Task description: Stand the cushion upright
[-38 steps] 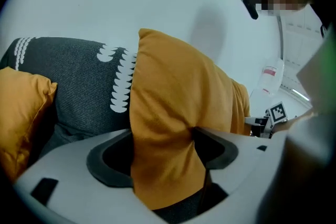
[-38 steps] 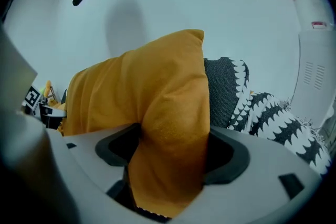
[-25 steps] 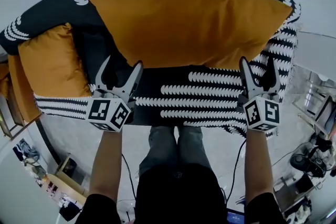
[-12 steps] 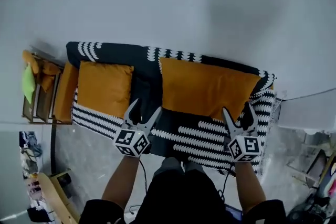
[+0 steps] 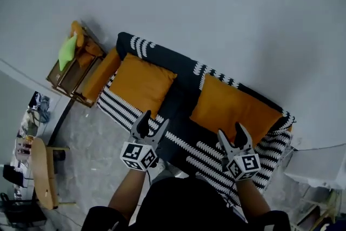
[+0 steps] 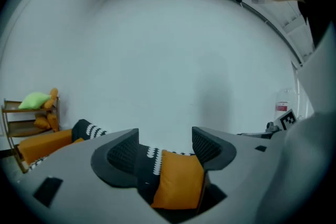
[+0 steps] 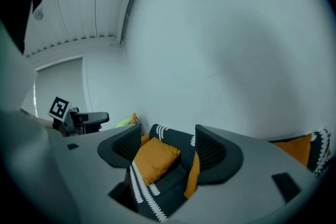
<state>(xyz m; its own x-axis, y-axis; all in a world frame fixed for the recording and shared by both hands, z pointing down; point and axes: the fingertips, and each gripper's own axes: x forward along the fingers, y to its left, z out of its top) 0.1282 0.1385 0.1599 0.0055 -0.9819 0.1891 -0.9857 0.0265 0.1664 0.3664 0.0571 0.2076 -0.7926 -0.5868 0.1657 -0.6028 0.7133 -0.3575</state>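
— Both grippers are held up with nothing in them?
— Yes. The left gripper (image 5: 154,119) and the right gripper (image 5: 231,131) each have their jaws partly spread. The jaws have just been closing a little, but nothing sits between the pads. In each gripper view only the distant sofa shows through the gap.
— Where is the cushion from there?
— Ahead and lower, well apart from both. The large cushion (image 5: 233,108) is on the right half of the sofa (image 5: 181,103), its back against the backrest, and it looks already upright to me.
— Which hand is nearer?
— The right one. In the head view the right gripper points almost straight at the cushion's lower edge. The left gripper lines up with the dark gap between it and the smaller cushion (image 5: 141,84).
— And its long axis?
— It runs along the backrest, across the line both grippers point, so a hand would meet a long edge, not an end.
— So what does a coming move turn on?
— Distance, I judge. Any touch-up needs a reach forward and down, with the right hand on the near bottom edge and the left crossing to the inner end. If the cushion leans steady, no reach is needed.
— Anything in the way?
— No; the shelf (image 5: 73,70) stands beyond the sofa's far left end.
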